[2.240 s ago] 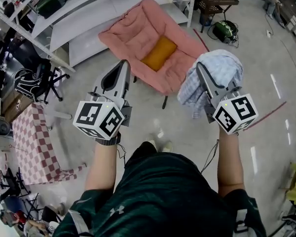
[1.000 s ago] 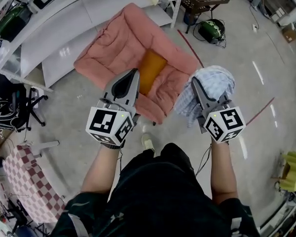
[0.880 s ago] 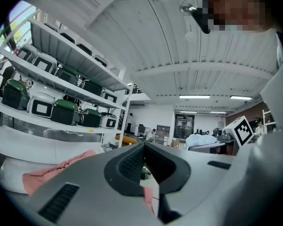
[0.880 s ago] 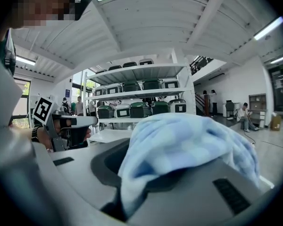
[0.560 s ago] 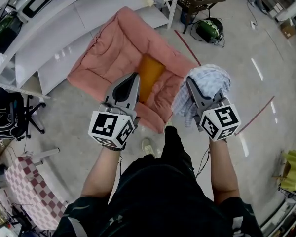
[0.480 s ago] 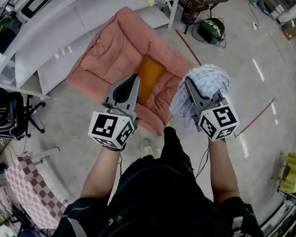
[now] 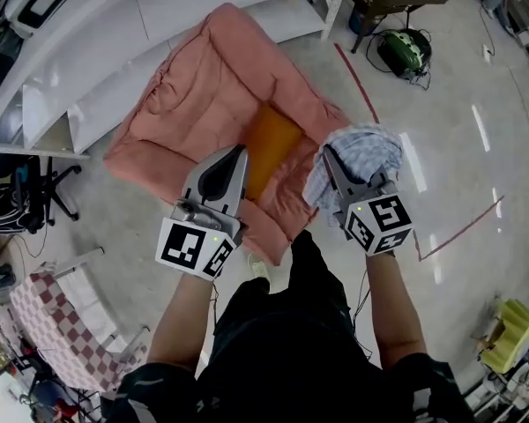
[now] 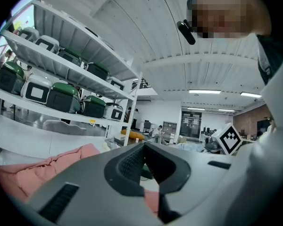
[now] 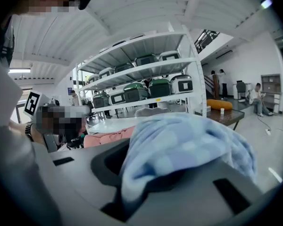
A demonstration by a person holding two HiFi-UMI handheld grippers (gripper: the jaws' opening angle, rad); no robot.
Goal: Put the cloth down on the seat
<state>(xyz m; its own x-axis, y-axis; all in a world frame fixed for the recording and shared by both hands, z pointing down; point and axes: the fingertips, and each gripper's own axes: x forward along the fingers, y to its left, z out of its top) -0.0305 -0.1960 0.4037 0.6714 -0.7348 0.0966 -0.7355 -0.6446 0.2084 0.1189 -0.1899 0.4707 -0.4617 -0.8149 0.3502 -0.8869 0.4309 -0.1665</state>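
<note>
- My right claw point(image 7: 333, 167): clamped on the pale blue checked cloth point(image 7: 363, 148), which is bunched over its tips.
- Cloth: held up over the pink padded seat's point(image 7: 194, 95) near right edge.
- My left claw point(image 7: 240, 155): jaws together, empty.

Blue-checked cloth point(image 7: 371, 147), pink seat point(image 7: 201, 93), orange cushion point(image 7: 270, 143)

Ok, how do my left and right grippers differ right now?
The left gripper is empty, jaws together; the right gripper is clamped on the blue checked cloth, which drapes over its jaws. In the head view the left gripper sits over the pink seat, while the right gripper is at the seat's right front edge, partly over the floor. Both point forward toward the seat.
</note>
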